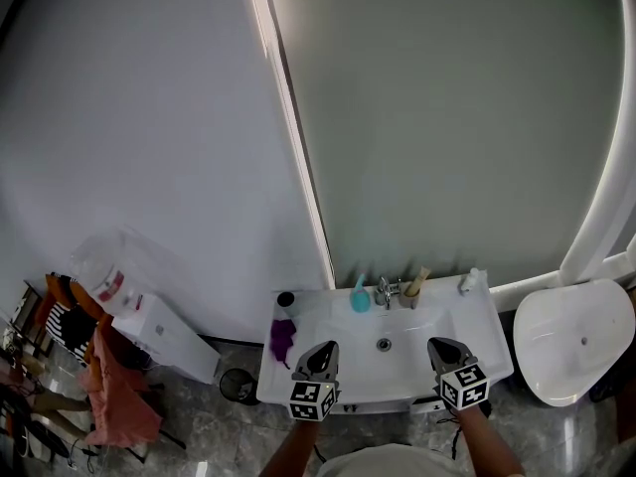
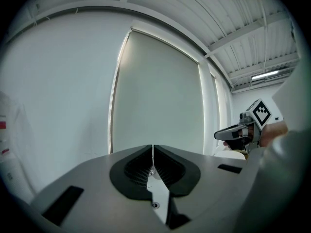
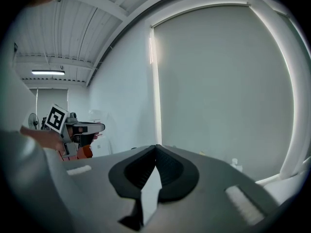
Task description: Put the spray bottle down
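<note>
A bathroom seen from above. A pale wall [image 1: 149,117] and a tall frosted panel [image 1: 447,117] fill most of the head view. A white toilet [image 1: 571,336] sits at the lower right, and a white washbasin [image 1: 477,341] is at the bottom centre.

Two hand-held tools hover over the washbasin's front edge, well apart from each other. The left gripper [image 1: 320,351] is near the front left corner and the right gripper [image 1: 442,344] near the front right. In each gripper's own view the jaws are pressed together with nothing between them, so both are closed and empty.

A purple cloth [image 1: 281,338] hangs at the washbasin's left edge, just beside the left gripper. Small items line the back edge:

- The spray bottle [image 1: 360,299] is small and teal. Its thin top makes it look like the task's bottle, though it is too small to be sure. It stands upright just left of the tap [image 1: 385,289].
- A cup [image 1: 411,291] is just right of the tap.
- A small white bottle [image 1: 469,281] is at the back right corner.

Judging by this, the bottle is already set down and released, and the step looks complete. The next move probably needs only that both grippers stay clear of the back edge so the bottle is not knocked over.
</note>
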A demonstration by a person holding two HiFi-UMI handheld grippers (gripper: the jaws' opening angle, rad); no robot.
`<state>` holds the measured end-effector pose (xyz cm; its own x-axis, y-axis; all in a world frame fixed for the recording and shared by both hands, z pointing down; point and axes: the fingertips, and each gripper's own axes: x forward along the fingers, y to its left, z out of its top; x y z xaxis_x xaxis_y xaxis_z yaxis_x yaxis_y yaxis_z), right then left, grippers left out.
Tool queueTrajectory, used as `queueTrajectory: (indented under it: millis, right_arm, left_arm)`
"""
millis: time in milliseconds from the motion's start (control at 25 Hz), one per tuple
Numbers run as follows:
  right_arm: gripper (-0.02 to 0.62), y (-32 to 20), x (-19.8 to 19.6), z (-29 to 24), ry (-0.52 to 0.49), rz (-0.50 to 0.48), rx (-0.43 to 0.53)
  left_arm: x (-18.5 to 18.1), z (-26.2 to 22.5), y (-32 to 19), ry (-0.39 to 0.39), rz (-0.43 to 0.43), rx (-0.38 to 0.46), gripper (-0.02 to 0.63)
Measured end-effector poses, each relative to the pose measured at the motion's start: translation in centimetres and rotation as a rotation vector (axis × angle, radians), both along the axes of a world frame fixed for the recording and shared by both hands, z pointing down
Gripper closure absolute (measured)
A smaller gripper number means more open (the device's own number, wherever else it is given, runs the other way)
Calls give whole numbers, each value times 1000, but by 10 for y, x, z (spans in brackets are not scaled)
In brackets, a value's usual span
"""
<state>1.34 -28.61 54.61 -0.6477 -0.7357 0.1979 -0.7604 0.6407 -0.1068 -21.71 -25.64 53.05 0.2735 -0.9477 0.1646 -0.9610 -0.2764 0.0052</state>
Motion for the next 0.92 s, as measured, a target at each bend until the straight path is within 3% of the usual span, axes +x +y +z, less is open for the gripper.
queueTrajectory:
  millis: [920]
  right_arm:
    - [584, -11, 11, -6, -14, 40, 10]
  left_arm:
    - [-3, 1, -13, -7, -3, -22, 591]
